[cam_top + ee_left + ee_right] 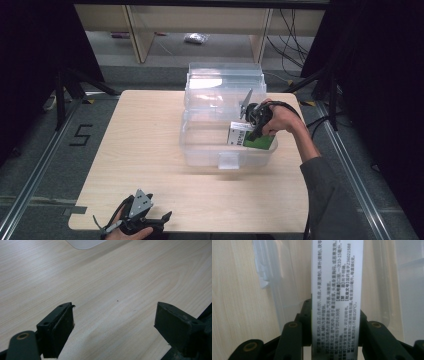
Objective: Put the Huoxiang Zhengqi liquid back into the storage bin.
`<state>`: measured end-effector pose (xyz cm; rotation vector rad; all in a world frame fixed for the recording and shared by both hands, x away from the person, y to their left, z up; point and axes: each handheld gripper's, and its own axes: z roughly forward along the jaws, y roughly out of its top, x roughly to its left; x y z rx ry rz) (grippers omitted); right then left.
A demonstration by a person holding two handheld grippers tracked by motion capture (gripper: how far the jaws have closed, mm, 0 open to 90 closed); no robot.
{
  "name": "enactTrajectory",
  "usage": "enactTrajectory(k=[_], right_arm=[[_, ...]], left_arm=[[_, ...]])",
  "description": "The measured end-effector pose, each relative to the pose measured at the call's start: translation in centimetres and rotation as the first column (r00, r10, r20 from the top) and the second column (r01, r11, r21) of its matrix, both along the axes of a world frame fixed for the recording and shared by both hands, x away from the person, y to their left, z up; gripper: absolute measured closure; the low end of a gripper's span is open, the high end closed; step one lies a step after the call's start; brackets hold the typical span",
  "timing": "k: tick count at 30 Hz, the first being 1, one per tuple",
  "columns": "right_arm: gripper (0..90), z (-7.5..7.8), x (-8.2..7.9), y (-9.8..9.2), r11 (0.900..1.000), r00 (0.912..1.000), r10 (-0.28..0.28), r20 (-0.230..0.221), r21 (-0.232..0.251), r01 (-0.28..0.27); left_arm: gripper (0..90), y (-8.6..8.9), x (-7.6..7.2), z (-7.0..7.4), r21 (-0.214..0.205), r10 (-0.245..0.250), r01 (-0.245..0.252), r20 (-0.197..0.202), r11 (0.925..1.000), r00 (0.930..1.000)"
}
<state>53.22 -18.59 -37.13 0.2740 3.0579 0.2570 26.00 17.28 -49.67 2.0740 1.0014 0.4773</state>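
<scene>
From above, I see my right hand-held gripper (256, 131) holding the box (250, 138) inside the clear bin (200, 150). My left hand-held gripper (115, 325) gapes over bare surface (120, 277). Right gripper view: jaws clamp the box's (337, 290) printed side.

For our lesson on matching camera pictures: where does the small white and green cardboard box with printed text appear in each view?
High view: the white and green cardboard box sits right of centre, inside the clear plastic storage bin, held by the right gripper.
Left gripper view: not in it; bare wooden table.
Right gripper view: centre, its white printed side clamped between the black fingers.
Shared landmark: the wooden table.
</scene>
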Motion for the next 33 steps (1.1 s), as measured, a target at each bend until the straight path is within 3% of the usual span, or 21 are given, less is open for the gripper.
enactTrajectory(k=[2,4,6,9,11,14,19,21,25,27,28,33], right_arm=[[64.5,-0.3,0.2,0.0,0.9998,0.9999,0.016,-0.003,0.01,-0.016],[64.5,-0.5,0.1,0.0,0.9997,0.9999,0.016,0.0,0.018,-0.016],[64.5,-0.8,0.2,-0.1,0.9994,0.9996,0.029,-0.005,0.019,-0.029],[64.5,-1.1,0.0,-0.1,0.9999,1.0,0.006,-0.003,0.011,-0.006],[64.5,-1.5,0.1,-0.2,0.9993,0.9994,0.035,-0.007,0.017,-0.035],[64.5,-1.7,0.0,-0.2,0.9999,0.9998,0.008,-0.016,-0.009,-0.008],[64.4,-2.1,-0.1,-0.3,1.0,0.9998,-0.003,-0.022,-0.003,0.003],[64.3,-2.6,0.2,-0.3,0.9994,0.999,0.035,-0.027,0.0,-0.035],[64.3,-2.8,0.1,-0.3,0.9994,0.9989,0.034,-0.033,0.01,-0.033],[64.2,-3.0,0.0,-0.3,0.9999,0.9993,0.017,-0.034,-0.004,-0.017],[64.2,-3.2,0.1,-0.3,0.9995,0.9988,0.03,-0.04,-0.008,-0.03],[63.9,-3.4,0.2,-0.4,0.9992,0.9987,0.038,-0.034,-0.013,-0.038]], left_arm=[[15.1,0.1,0.0,0.1,0.01,-0.01,0.01,-0.01,0.9999,0.9999],[15.1,-0.1,-0.1,0.1,-0.016,0.002,-0.002,-0.008,0.9999,1.0],[15.1,0.0,-0.1,0.0,-0.008,-0.002,0.002,-0.004,1.0,1.0],[15.1,0.1,0.0,0.1,0.001,-0.009,0.009,-0.011,1.0,0.9999],[15.1,0.0,0.0,0.0,0.001,-0.007,0.007,-0.012,1.0,0.9999],[15.1,0.1,0.1,0.0,0.009,-0.001,0.001,-0.009,1.0,1.0],[15.1,0.1,0.1,0.0,0.014,-0.006,0.007,-0.009,0.9999,0.9999],[15.1,0.1,0.0,0.1,0.007,-0.004,0.004,-0.009,1.0,1.0],[15.1,0.1,0.1,0.0,0.008,-0.003,0.003,-0.012,1.0,0.9999],[15.1,-0.1,-0.1,0.0,-0.017,-0.001,0.0,-0.009,0.9999,1.0],[15.1,0.1,0.1,0.0,0.01,-0.003,0.003,-0.008,0.9999,1.0],[15.1,0.3,0.0,0.2,0.019,-0.013,0.013,-0.013,0.9997,0.9998]])
